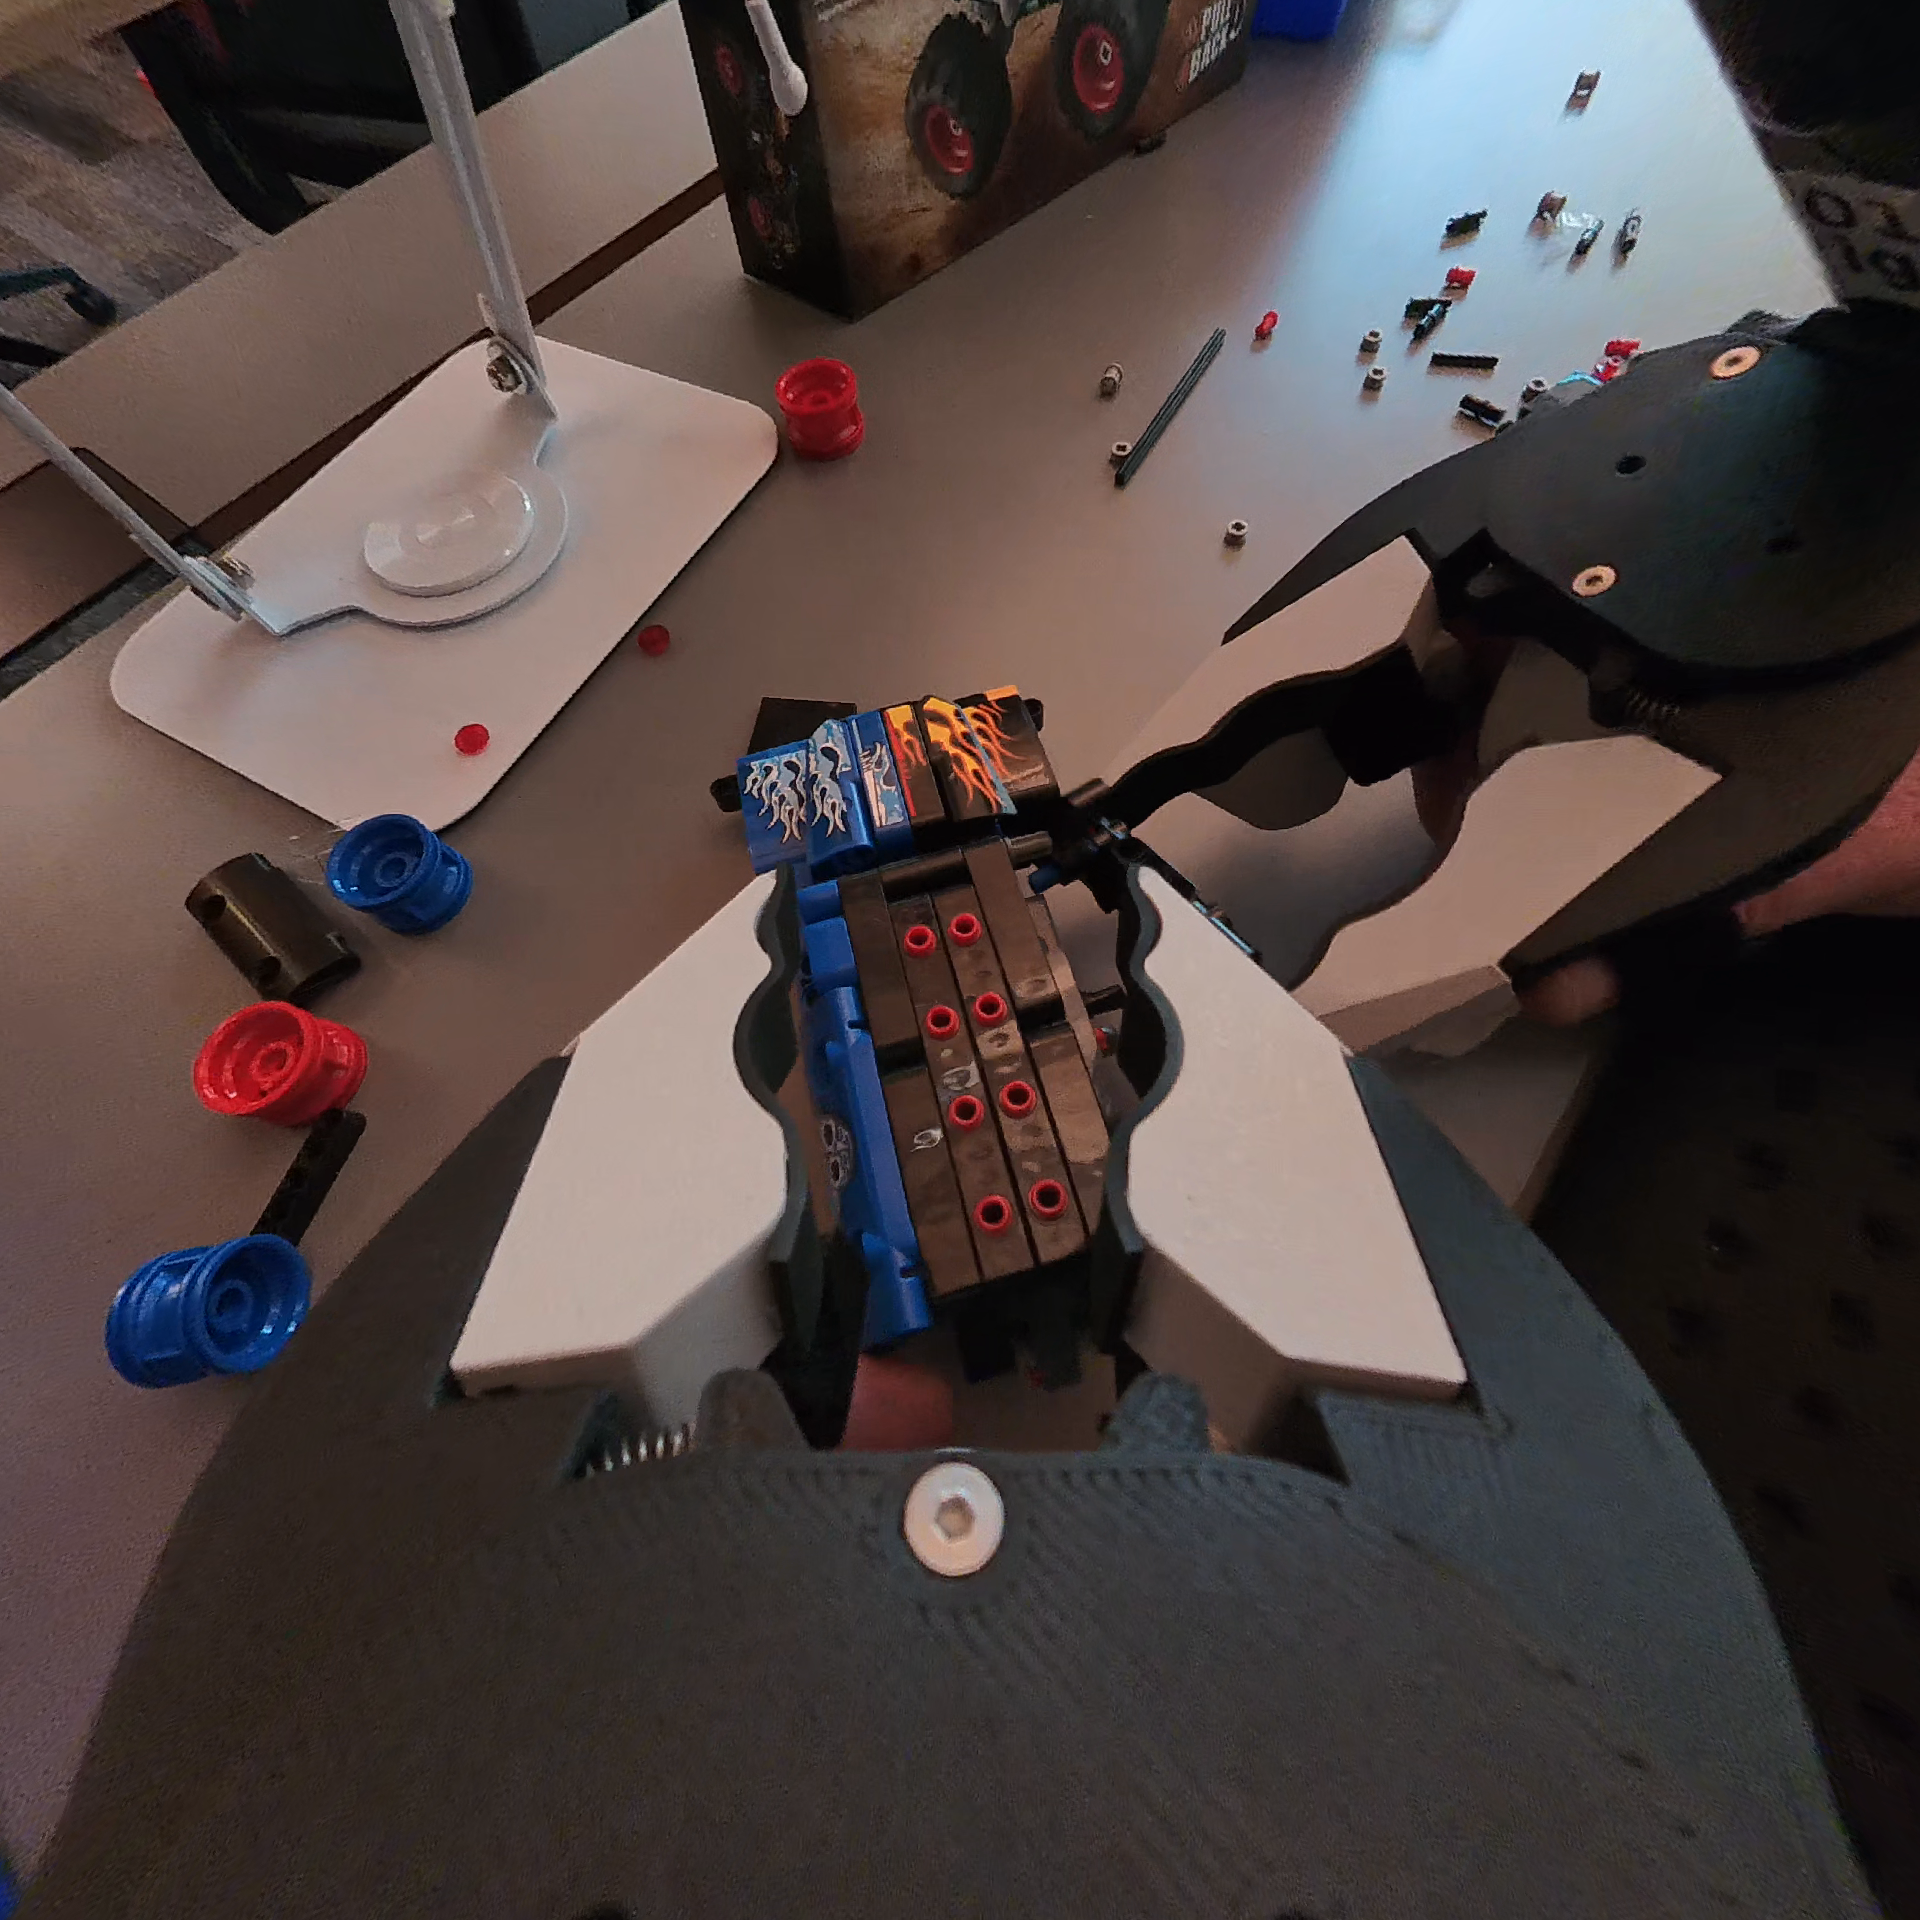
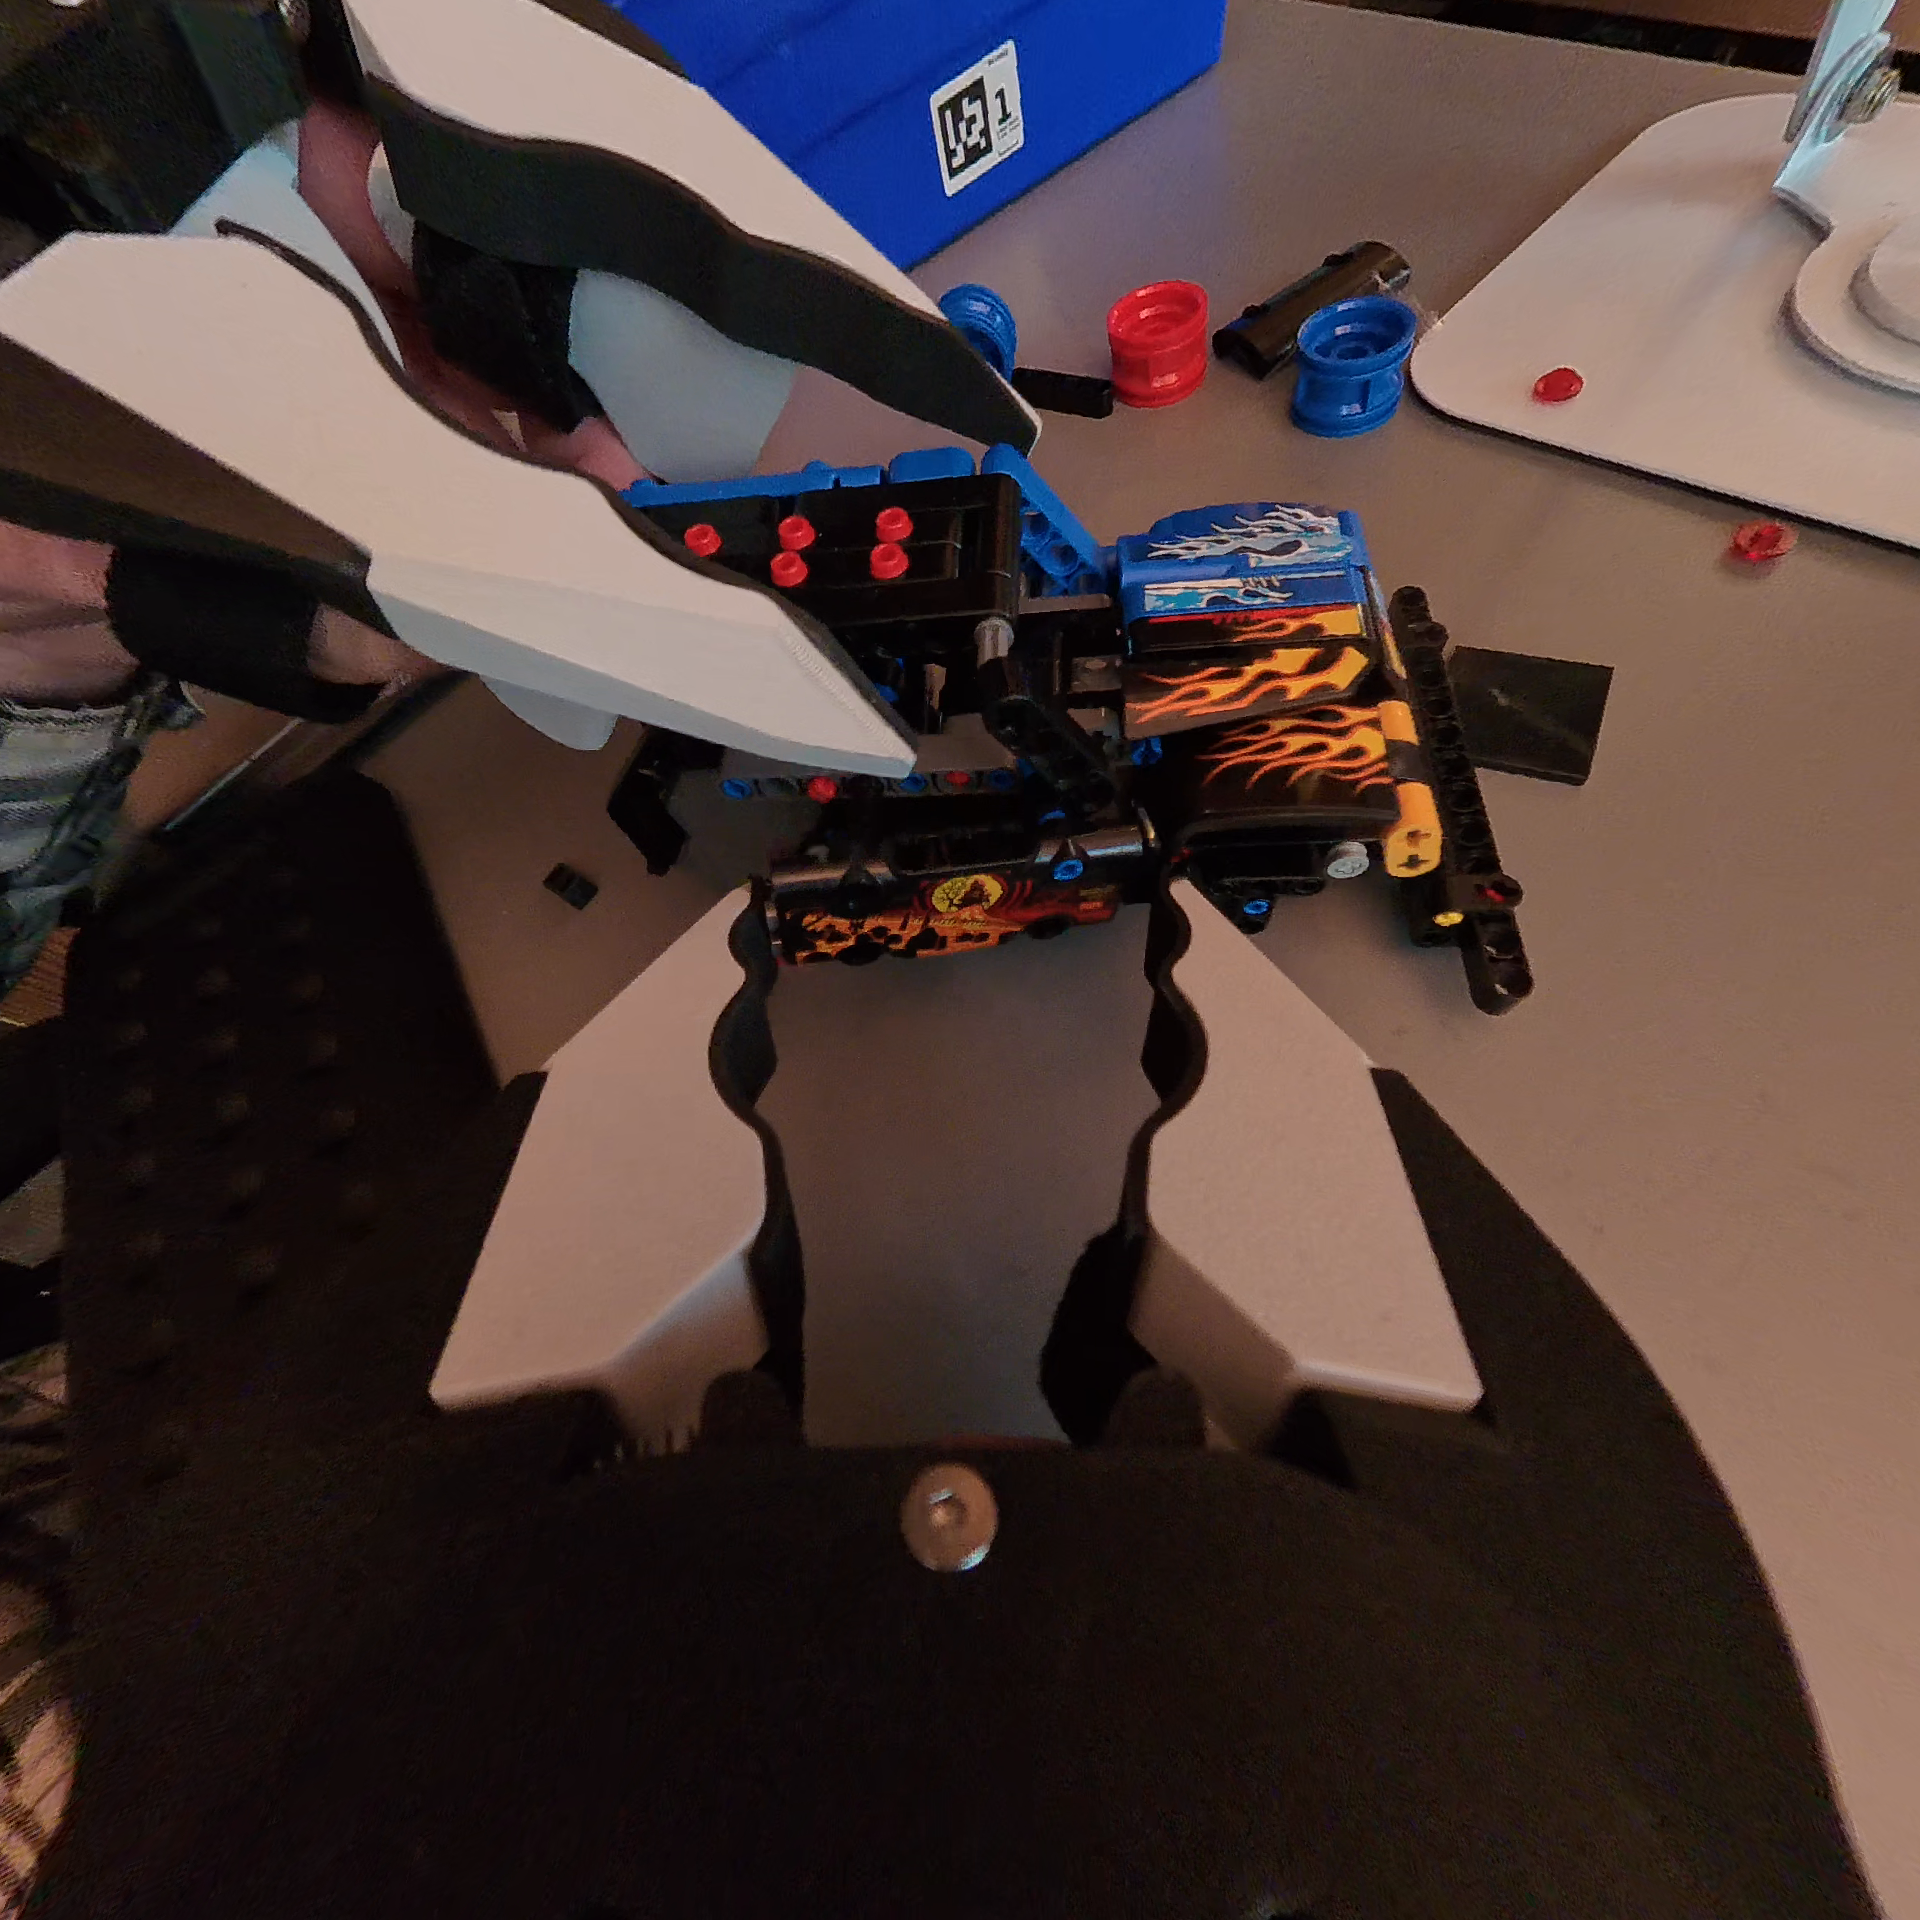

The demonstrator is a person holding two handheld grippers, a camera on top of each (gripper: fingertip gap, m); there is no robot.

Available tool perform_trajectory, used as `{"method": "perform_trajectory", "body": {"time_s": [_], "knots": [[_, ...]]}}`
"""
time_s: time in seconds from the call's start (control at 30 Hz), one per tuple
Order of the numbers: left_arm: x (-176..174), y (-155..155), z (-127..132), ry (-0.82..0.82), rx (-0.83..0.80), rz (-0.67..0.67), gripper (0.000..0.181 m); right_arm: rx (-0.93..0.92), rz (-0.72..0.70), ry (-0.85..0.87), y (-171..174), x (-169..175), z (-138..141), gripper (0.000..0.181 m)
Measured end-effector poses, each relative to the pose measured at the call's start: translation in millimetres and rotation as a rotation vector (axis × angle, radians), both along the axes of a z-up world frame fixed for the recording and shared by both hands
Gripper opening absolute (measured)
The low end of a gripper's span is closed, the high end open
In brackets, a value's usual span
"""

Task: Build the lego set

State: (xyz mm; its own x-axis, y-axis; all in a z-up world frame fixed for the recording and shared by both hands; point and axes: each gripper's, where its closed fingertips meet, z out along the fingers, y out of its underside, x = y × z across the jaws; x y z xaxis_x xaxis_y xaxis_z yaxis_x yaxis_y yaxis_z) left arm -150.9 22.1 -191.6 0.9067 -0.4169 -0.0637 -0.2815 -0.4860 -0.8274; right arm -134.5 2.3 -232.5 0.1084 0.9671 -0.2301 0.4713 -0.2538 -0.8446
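The partly built Lego truck [image 1: 966, 1060] has a black top with red pins, a blue side and a flame-printed hood [image 2: 1247, 686]. My left gripper [image 1: 956, 883] is shut on the truck's rear body, one finger on each side; it also shows in the right wrist view [image 2: 966, 592]. My right gripper [image 2: 956, 925] is open, its fingertips at the two ends of the orange-printed side panel [image 2: 945, 909]. It comes in from the right in the left wrist view [image 1: 1174, 878]. The truck's front beam [image 2: 1455, 790] sits low by the table.
Two blue wheels [image 1: 400, 871] [image 1: 208, 1307] and two red wheels [image 1: 278, 1060] [image 1: 821, 407] lie to the left. A white stand base [image 1: 312, 675], the set's box [image 1: 935, 135], a black axle [image 1: 1169, 407], small loose parts [image 1: 1455, 312] and a blue bin [image 2: 883, 104] are around. Some 5 centimetres of space lies between my two pairs of fingers.
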Motion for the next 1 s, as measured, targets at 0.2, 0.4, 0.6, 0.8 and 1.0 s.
{"method": "perform_trajectory", "body": {"time_s": [0.2, 0.4, 0.6, 0.8, 1.0], "knots": [[4.1, -0.2, -4.4, 0.012, -0.028, -0.011, 0.076, 0.116, -0.016, -0.052, 3.0, -0.8, -4.2, 0.071], [-1.1, 5.5, -7.6, 0.090, -0.030, 0.051, 0.084, 0.143, -0.045, -0.090, 5.5, -4.1, -4.6, 0.071], [-11.3, 13.1, -4.8, 0.153, -0.022, 0.122, 0.077, 0.141, -0.053, -0.115, 5.4, -13.9, -6.5, 0.071], [-9.5, 15.3, -8.4, 0.221, -0.013, 0.134, 0.046, 0.149, -0.058, -0.130, 7.6, -18.4, -7.1, 0.071], [-10.7, 17.4, -7.8, 0.244, 0.008, 0.136, 0.044, 0.160, -0.049, -0.138, 8.1, -19.8, -7.4, 0.071]]}}
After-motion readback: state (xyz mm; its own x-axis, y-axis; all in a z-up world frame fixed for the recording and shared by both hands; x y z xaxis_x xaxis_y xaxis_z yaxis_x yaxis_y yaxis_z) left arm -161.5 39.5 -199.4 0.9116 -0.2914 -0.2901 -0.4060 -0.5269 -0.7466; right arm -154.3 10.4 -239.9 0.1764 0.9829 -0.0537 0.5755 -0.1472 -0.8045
